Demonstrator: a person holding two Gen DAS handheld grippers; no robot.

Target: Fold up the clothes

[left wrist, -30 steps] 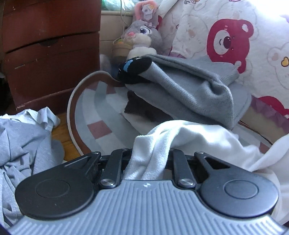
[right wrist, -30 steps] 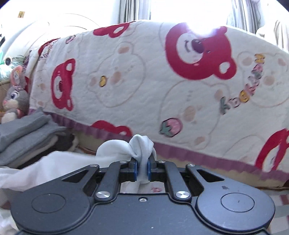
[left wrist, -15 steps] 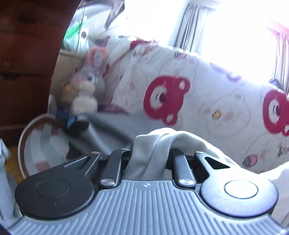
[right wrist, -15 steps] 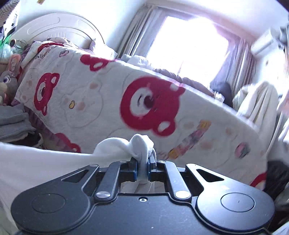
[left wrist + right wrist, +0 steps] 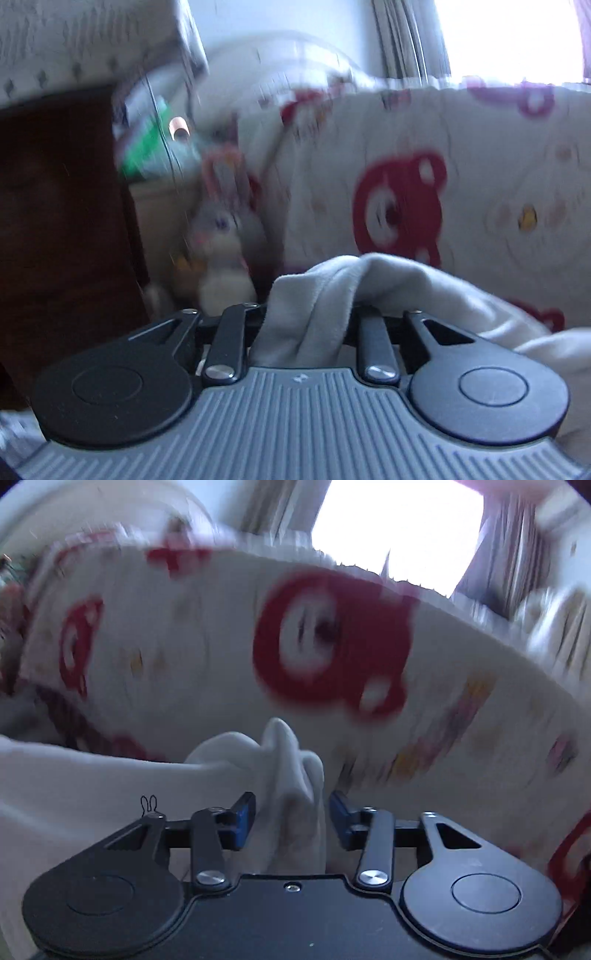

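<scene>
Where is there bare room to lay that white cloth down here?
The bear-print bedspread looks bare across its broad face, below the window. The corner between the dark dresser and the plush bunny is crowded. The floor is out of view.

The right gripper (image 5: 291, 821), blue pads parted, has bunched soft white garment (image 5: 288, 775) between them, before a blurred red-bear-print cream quilt (image 5: 207, 646).

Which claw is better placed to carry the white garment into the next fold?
Left, probably. The left claw is clamped on a bunched fold of the white garment, while the right claw's blue pads stand apart with the cloth loose between them, so it would likely slip.
</scene>
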